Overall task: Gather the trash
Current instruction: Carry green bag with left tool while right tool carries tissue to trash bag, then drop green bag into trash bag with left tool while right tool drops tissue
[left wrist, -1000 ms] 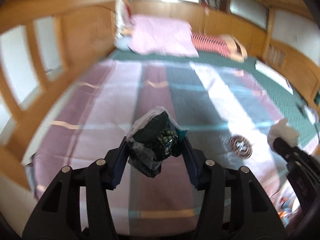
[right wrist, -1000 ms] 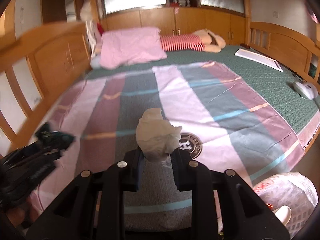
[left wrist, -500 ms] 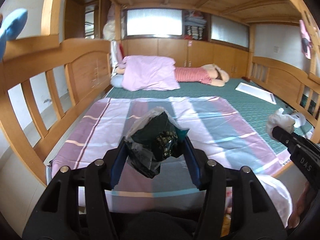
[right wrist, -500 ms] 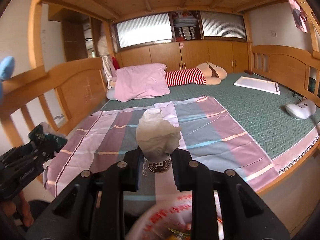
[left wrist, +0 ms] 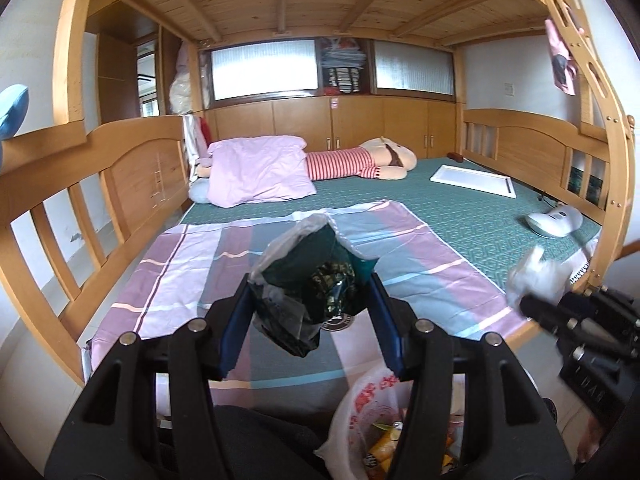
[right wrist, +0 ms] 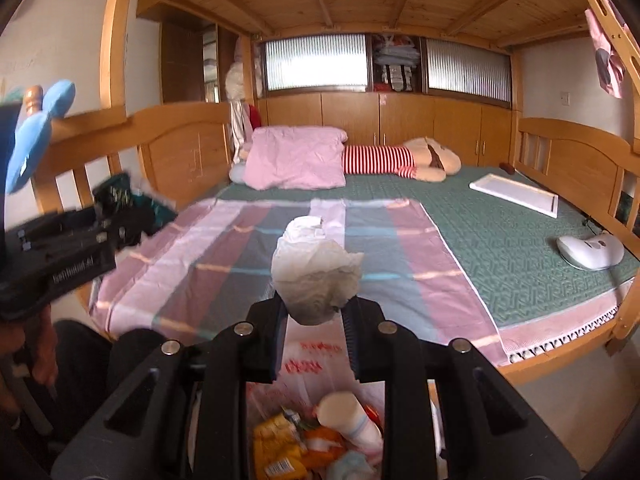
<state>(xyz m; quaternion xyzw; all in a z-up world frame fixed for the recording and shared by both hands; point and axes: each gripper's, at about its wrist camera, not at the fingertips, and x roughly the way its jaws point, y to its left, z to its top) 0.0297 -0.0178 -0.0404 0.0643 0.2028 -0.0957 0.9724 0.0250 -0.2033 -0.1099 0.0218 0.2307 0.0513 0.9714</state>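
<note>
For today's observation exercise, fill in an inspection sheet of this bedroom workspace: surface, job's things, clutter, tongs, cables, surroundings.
Surface: striped sheet spread over a green mat; no litter seen on it.
Job's things: dark wrapper bundle; crumpled white tissue; open trash bag below the bed edge, part filled.
Clutter: pink pillow, striped plush toy, white board, white device.
Tongs: left tongs around the wrapper bundle; right tongs clamped on the tissue.
Cables: a thin dark cord by the white device.
Surroundings: wooden bunk frame, cabinets, frosted windows.
</note>
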